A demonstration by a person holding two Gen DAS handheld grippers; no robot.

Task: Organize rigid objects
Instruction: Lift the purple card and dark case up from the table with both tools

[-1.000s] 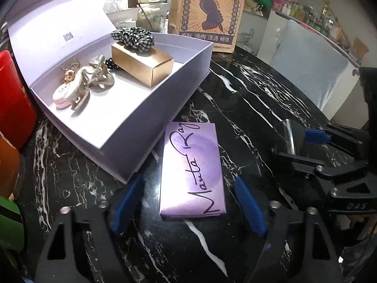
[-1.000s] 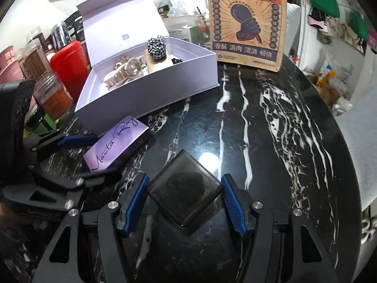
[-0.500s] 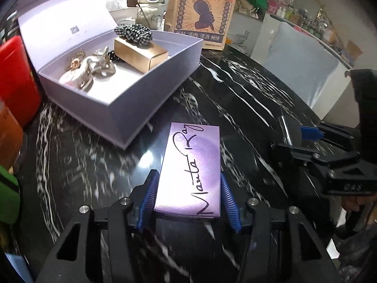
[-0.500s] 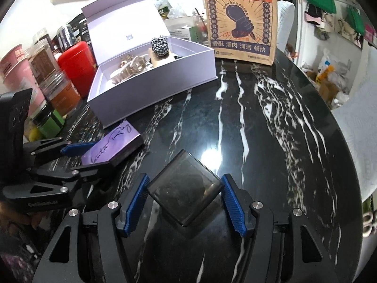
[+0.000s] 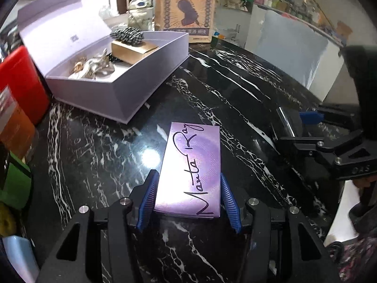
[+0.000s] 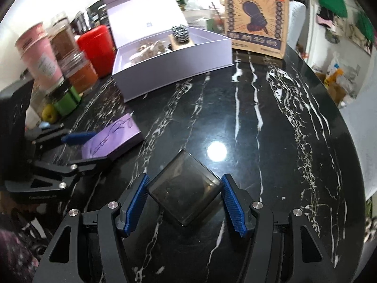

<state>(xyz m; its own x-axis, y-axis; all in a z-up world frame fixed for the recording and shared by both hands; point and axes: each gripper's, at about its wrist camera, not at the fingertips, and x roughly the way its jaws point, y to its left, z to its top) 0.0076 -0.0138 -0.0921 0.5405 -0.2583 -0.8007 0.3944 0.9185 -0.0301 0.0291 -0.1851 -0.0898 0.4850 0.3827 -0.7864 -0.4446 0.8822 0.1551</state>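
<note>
Marble top (image 5: 99, 155) | purple box (image 5: 192, 167) btwn left jaws, opening

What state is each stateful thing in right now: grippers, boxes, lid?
Left gripper: jaws opening slightly, blue pads against the purple "Manta Ray" box.
Right gripper: shut on the dark translucent square case, held corner to corner.
Lavender gift box: hinged lid open, trinkets inside.
Brown paper bag: upright.
</note>
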